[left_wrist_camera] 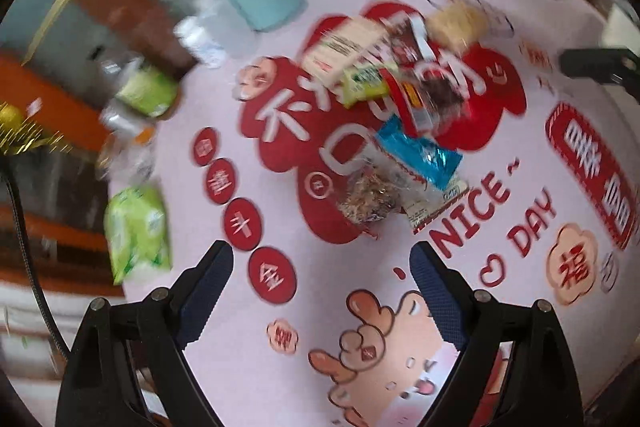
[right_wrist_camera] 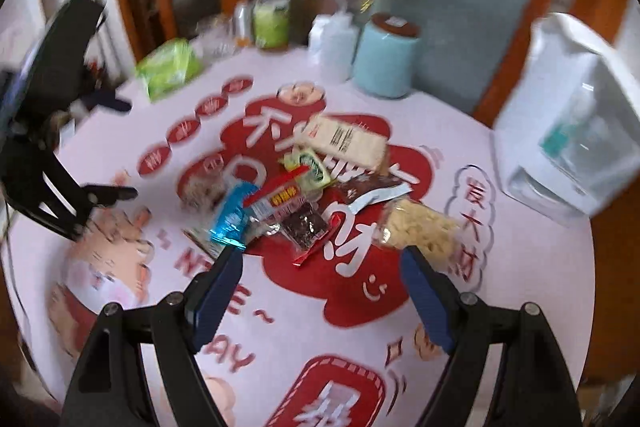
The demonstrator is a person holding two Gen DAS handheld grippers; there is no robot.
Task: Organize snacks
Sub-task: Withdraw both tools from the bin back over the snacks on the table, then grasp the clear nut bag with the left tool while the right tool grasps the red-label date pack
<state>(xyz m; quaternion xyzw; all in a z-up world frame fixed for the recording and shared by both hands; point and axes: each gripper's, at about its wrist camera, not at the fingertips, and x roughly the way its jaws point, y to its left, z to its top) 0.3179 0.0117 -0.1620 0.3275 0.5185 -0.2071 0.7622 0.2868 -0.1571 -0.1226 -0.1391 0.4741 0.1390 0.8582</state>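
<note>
Both claws, the left claw (left_wrist_camera: 320, 263) and the right claw (right_wrist_camera: 320, 267), hang with jaws apart and empty above the pink printed desk (right_wrist_camera: 500, 287), where the snack pile (right_wrist_camera: 312, 187) lies heaped at the centre. About eight packets show, overlapping: one blue foil packet (right_wrist_camera: 232, 215), one pale cracker pack (right_wrist_camera: 348, 139), one clear bag of yellow bits (right_wrist_camera: 420, 227). They look light, crinkly and slippery; a pinch at a sealed edge seems safest.
</note>
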